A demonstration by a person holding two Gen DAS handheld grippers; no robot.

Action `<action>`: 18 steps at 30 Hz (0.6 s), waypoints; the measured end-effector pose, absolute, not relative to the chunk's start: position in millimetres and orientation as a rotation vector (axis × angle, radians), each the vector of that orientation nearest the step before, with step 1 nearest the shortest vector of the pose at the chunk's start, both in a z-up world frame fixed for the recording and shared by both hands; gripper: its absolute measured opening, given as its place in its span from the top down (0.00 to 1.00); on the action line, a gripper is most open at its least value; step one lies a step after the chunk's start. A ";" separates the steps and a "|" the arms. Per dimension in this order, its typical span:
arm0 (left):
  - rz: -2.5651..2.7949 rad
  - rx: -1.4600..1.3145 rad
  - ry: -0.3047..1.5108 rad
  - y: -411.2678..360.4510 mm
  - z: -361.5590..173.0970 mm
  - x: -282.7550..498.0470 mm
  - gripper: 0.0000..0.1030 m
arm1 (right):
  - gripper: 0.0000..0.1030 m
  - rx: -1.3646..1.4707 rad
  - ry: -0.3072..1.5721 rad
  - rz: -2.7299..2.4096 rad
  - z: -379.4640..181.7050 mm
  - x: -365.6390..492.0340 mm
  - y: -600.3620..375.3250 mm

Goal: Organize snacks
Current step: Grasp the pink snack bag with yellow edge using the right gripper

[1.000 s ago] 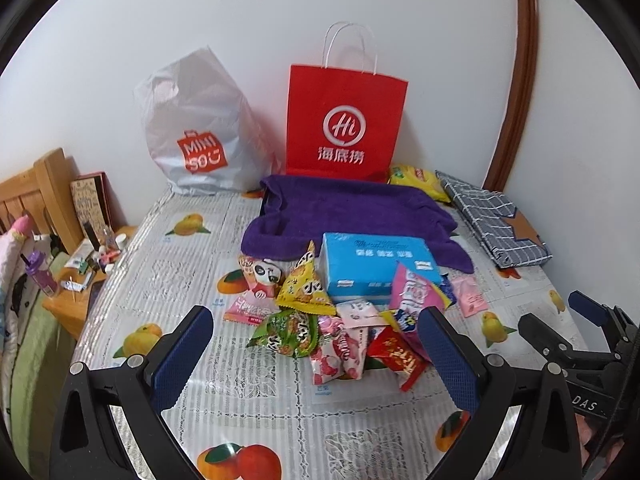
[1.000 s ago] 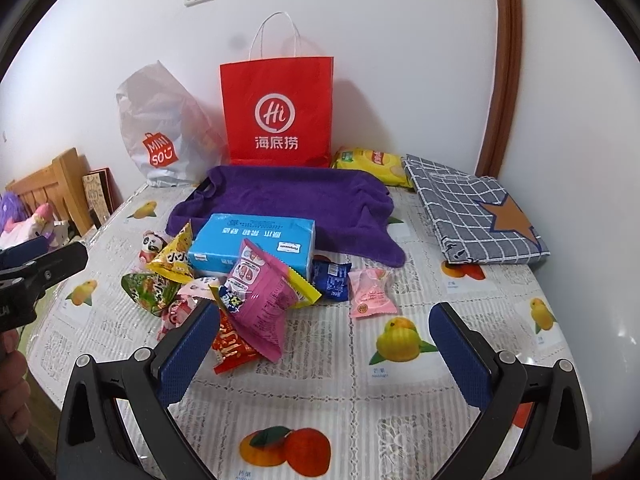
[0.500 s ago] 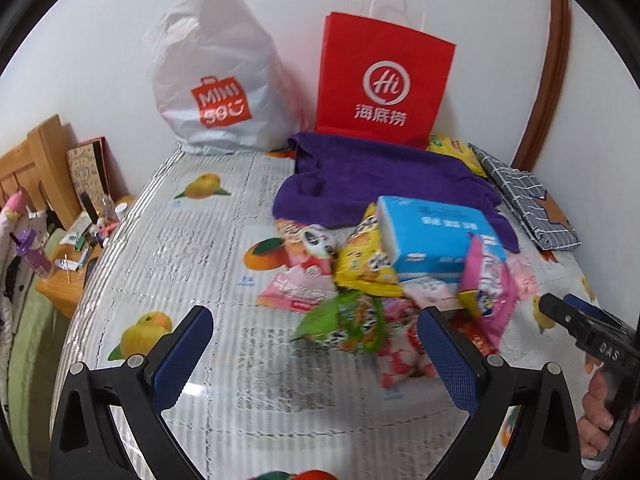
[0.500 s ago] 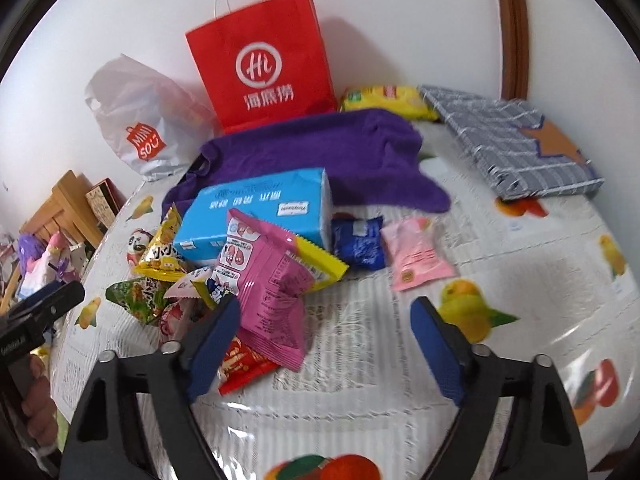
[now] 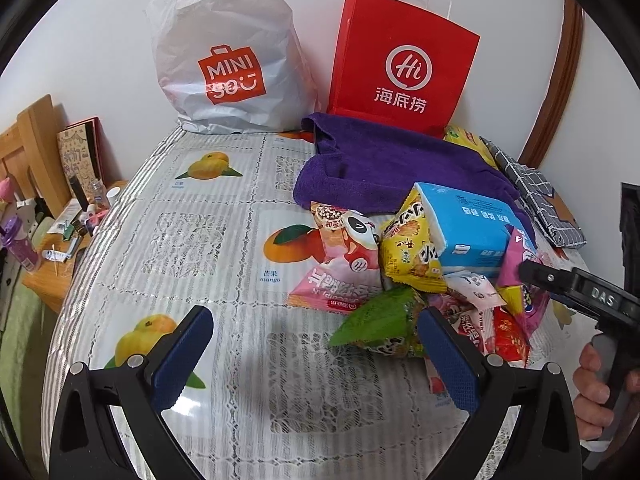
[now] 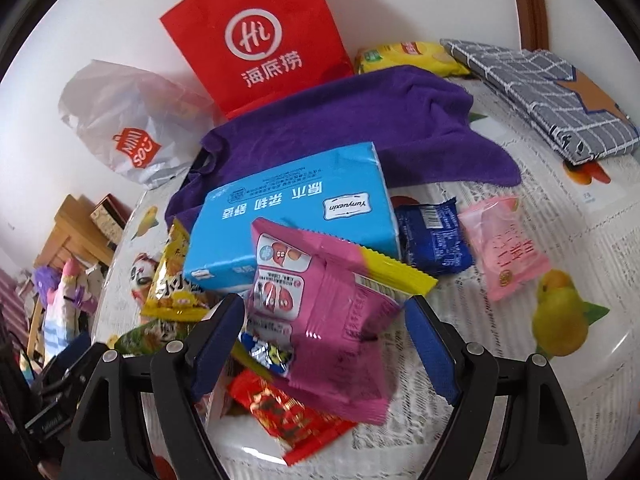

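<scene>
The snack pile (image 6: 280, 300) is heaped right in front of the blue tissue box (image 6: 288, 216), and the pink packet (image 6: 320, 312) is framed by the right gripper (image 6: 324, 340), jaws spread, nothing pinched yet. Left gripper (image 5: 316, 356) is spread and empty too; looks like a squeeze on that packet is needed next

Near-left tablecloth (image 5: 208, 240): bare — open passage.
Centre: snack pile (image 5: 420, 280) against the blue tissue pack (image 6: 288, 216).
Behind: purple towel (image 5: 392, 168), red paper bag (image 5: 404, 68), white plastic bag (image 5: 228, 60) — blocking the wall side.
</scene>
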State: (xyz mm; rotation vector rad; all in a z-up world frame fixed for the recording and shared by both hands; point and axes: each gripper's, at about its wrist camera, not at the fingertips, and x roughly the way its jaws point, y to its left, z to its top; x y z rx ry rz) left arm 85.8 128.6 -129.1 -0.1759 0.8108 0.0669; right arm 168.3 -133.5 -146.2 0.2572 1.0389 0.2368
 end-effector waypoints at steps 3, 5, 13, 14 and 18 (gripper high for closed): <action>0.062 -0.177 0.820 131.0 -133.2 89.7 0.01 | 0.20 0.252 1.045 0.217 -152.8 173.8 -129.3; 0.057 -0.183 0.825 132.4 -136.0 91.5 0.01 | 0.20 0.255 1.047 0.222 -156.9 175.9 -126.5; 0.022 -0.187 0.826 126.7 -137.6 93.5 0.01 | 0.33 0.187 1.027 0.292 -148.2 168.5 -128.4; 0.014 -0.183 0.820 124.0 -135.8 93.2 0.01 | 0.35 0.180 1.019 0.297 -144.8 166.2 -130.0; 0.002 -0.151 0.824 112.1 -133.3 97.4 0.01 | 0.37 0.163 0.981 0.305 -133.9 157.8 -137.3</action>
